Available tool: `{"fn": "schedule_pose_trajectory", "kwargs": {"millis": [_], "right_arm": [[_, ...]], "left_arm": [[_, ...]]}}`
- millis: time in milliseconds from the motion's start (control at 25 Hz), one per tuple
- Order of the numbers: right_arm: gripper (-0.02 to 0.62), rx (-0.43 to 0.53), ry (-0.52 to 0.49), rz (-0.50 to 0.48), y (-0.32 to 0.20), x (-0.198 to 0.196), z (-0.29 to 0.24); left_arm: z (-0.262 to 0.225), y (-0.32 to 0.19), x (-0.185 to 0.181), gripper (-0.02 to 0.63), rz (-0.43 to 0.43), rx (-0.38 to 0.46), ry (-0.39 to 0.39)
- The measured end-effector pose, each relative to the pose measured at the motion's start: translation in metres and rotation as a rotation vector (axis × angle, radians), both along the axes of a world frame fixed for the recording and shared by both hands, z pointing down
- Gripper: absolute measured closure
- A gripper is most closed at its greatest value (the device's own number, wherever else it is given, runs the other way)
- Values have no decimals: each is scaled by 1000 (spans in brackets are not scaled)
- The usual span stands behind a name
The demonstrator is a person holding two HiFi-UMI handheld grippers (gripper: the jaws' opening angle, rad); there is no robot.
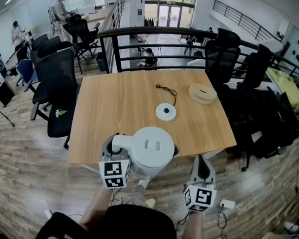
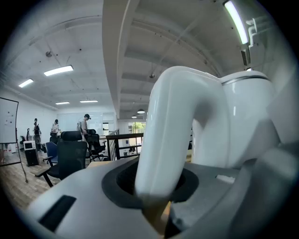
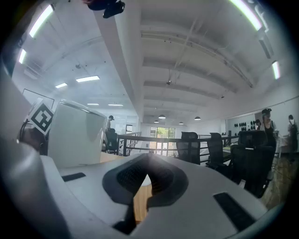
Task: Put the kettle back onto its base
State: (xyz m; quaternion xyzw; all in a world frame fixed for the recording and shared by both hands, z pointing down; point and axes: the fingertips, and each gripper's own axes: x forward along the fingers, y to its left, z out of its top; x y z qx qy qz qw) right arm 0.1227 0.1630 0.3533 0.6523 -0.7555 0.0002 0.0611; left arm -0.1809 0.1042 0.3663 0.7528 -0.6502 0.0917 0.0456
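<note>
The left gripper (image 1: 113,143) is clamped on the kettle's handle (image 2: 163,140), the natural place to carry it by, and holds the white kettle (image 1: 150,152) upright on the near side of the base (image 1: 166,112), over the table's (image 1: 115,104) near edge and well short of the base. The base lies bare, apparently ready to receive it. The kettle's lid is down, so what it holds is hidden. The right gripper (image 1: 200,162), nearer than the base and to its right, has its jaws together on nothing, seemingly idle. A tan round thing (image 1: 203,93) sits beyond the base, to its right.
</note>
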Motion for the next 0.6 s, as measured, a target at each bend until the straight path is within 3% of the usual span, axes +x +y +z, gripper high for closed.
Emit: {"fn": "schedule_pose_trajectory", "kwargs": {"millis": [600], "right_arm": [[595,-22,-10,21,-4,27,9]], "left_arm": [[-1,-9,25,528,6,-8,8]]}}
